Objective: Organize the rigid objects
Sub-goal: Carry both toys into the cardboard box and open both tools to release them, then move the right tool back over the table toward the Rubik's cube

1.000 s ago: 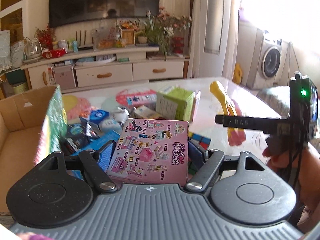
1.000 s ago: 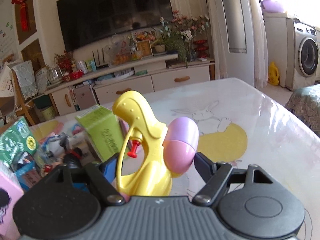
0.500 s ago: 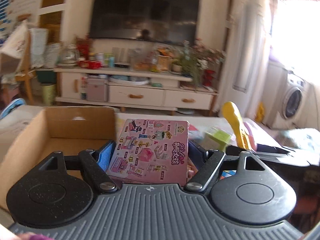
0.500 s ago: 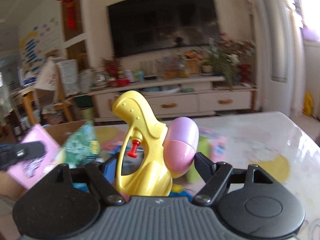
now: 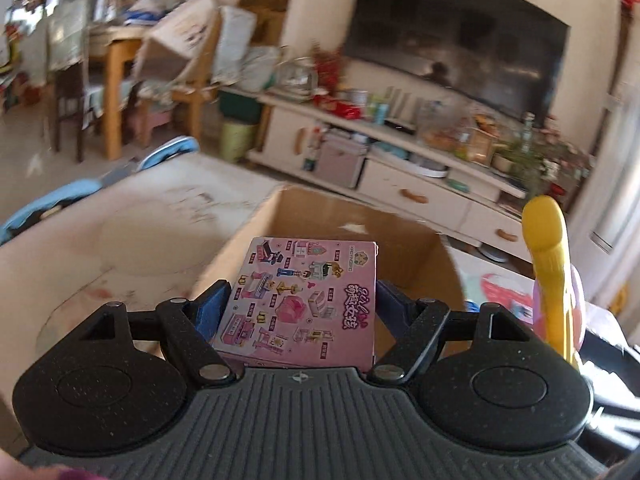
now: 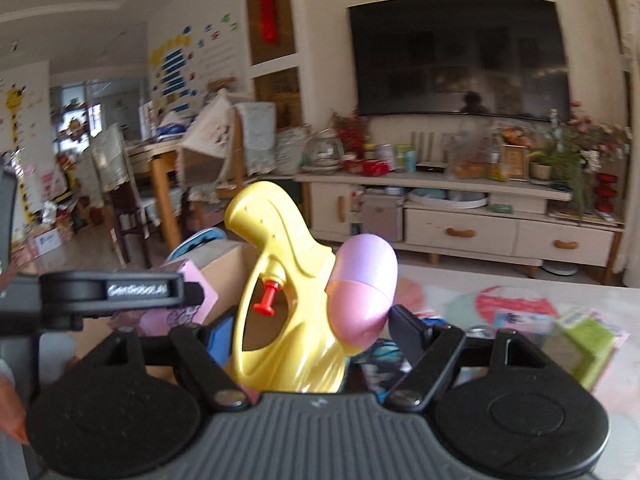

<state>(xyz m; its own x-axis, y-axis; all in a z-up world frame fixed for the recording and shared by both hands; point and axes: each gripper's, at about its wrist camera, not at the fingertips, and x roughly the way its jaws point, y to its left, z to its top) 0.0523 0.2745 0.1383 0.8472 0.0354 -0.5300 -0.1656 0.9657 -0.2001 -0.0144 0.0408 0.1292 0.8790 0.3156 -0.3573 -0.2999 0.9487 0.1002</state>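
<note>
"GenRobot.AI" on the left gripper's black bar.

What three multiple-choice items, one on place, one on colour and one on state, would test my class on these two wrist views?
1. Where is the pink toy box?
A. Between the left gripper's fingers, in front of the open cardboard box
B. Lying on the TV cabinet
C. On the floor under the chair

2. What colour is the water gun's trigger?
A. Blue
B. Red
C. Green

3. What is the state of the right gripper?
A. Open and holding nothing
B. Shut on a green carton
C. Shut on the yellow water gun

Answers:
1. A: the left gripper clamps the box, with the cardboard box beyond it.
2. B: the trigger shows red against the yellow water gun.
3. C: the right gripper has its fingers closed on the gun's body.
</note>
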